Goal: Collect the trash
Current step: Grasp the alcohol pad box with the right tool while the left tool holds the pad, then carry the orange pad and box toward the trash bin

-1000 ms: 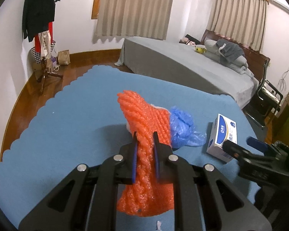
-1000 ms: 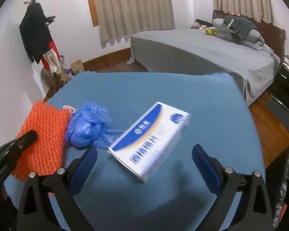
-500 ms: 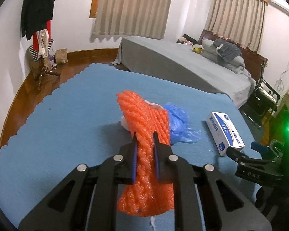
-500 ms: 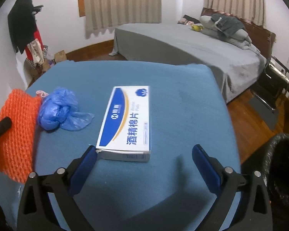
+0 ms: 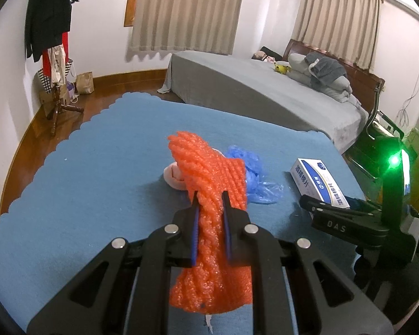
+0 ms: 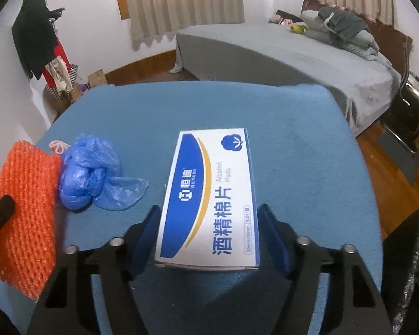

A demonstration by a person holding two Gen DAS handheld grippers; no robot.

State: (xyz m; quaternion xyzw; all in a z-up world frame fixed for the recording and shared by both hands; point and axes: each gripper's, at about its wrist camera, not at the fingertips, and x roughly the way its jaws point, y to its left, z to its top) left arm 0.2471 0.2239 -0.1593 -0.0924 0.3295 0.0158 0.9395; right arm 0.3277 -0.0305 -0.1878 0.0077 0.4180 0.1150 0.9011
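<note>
- Left wrist view: left gripper (image 5: 211, 195) clamped tight on the orange foam net (image 5: 209, 223), pads squeezing it mid-length; net hangs off the blue table cover (image 5: 97, 181), top end sticking up past the fingers.
- Just behind the net: blue plastic bag (image 5: 251, 173), crumpled, lying on the cover, w/ a pinkish scrap (image 5: 173, 176) beside it.
- Right wrist view: right gripper (image 6: 209, 220) jaws closing, white-and-blue box (image 6: 209, 195) (alcohol pads) between them. Blue fingers (image 6: 148, 229) sit right at the box's long sides; can't tell if pads press yet.
- Box lies flat on the cover, right of the bag, apart from it.
- Black bin bag (image 6: 413, 265) at far right edge, beside the table.
</note>
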